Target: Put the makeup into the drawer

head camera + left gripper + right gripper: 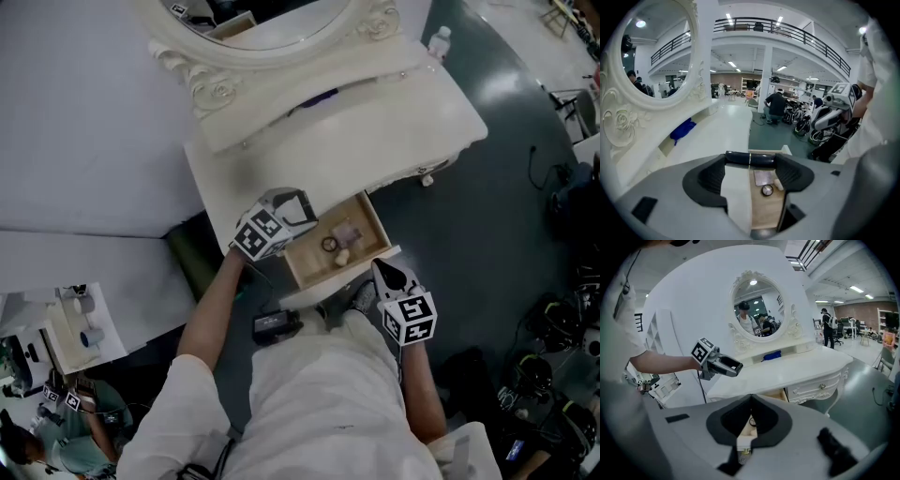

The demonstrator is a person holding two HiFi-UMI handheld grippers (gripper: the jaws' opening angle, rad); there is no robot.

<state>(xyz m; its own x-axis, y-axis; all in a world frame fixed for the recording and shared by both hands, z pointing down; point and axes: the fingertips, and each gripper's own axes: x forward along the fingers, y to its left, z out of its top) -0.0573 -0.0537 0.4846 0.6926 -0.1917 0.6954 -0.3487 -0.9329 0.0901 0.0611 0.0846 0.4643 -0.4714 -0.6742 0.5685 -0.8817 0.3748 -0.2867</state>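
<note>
Black tube [740,158] with a gold band lies across the left gripper's [750,161] tips, its wide jaws clamped on the tube's ends. Just below those jaws, the open wooden drawer [763,212] holds a packet [764,177], a round compact [767,190] and a pale piece [778,183]. The right gripper's [751,398] jaws are pressed together, empty, above the drawer.

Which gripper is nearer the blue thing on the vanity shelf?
Left. The left gripper is at the vanity top's front edge, short of the blue item; the right gripper is farther back, by the open drawer's front.
</note>
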